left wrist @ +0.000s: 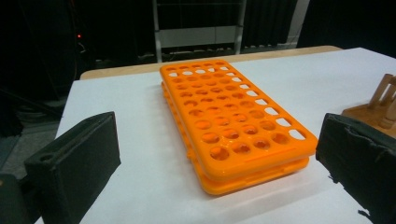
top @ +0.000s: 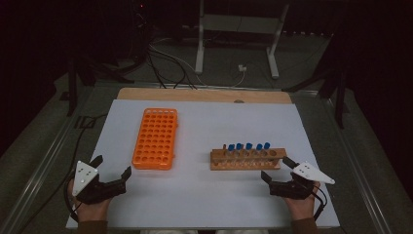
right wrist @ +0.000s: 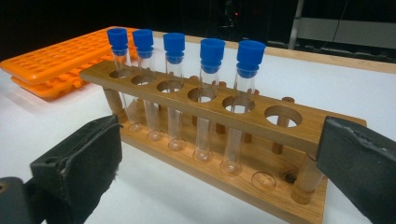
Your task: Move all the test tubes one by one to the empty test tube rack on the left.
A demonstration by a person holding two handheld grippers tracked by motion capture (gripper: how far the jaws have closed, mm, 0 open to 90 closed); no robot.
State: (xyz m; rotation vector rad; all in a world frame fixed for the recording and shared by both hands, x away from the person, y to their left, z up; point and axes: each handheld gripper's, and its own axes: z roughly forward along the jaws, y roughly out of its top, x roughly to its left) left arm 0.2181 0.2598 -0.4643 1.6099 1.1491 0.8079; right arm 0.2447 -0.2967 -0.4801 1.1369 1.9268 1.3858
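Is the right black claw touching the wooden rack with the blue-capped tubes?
Apart. The high view shows white tabletop between the right gripper and the wooden test-tube rack; its own view shows the open jaws short of the rack.

Two handheld grippers, black-bodied: left gripper [top: 112, 168], right gripper [top: 277, 168]. Each topped by a pale grey three-cornered plate dotted with small dark screw holes. Thick black block jaws, matte, with frayed, peeling padding along the edges. Thin black cable looping behind each wrist. Brown sleeves at the cuffs of both forearms.
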